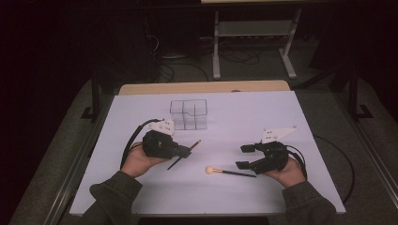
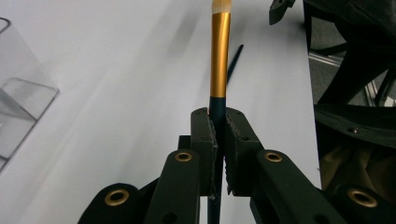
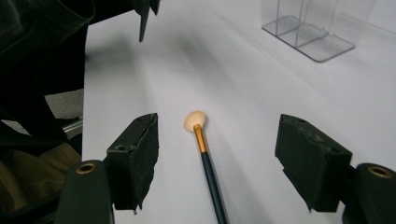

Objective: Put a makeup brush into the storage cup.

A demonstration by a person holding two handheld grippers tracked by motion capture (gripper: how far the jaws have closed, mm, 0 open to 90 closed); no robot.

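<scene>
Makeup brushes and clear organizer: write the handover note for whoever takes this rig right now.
Left tool: shut on a gold-ferruled brush, gripped by its dark handle, near the clear organizer.
Right tool: open, jaws on either side of the fan brush without touching it.
Fan brush lies flat on the white table, head pointing toward the left tool.
Done: one brush picked up. The organizer looks empty.
Left: probably place the held brush in a compartment, then close on the fan brush and put it in too.

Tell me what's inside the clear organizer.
The clear organizer looks empty through its walls. One brush is clamped in the left gripper; another brush lies on the table. Far compartments aren't fully visible.
</scene>
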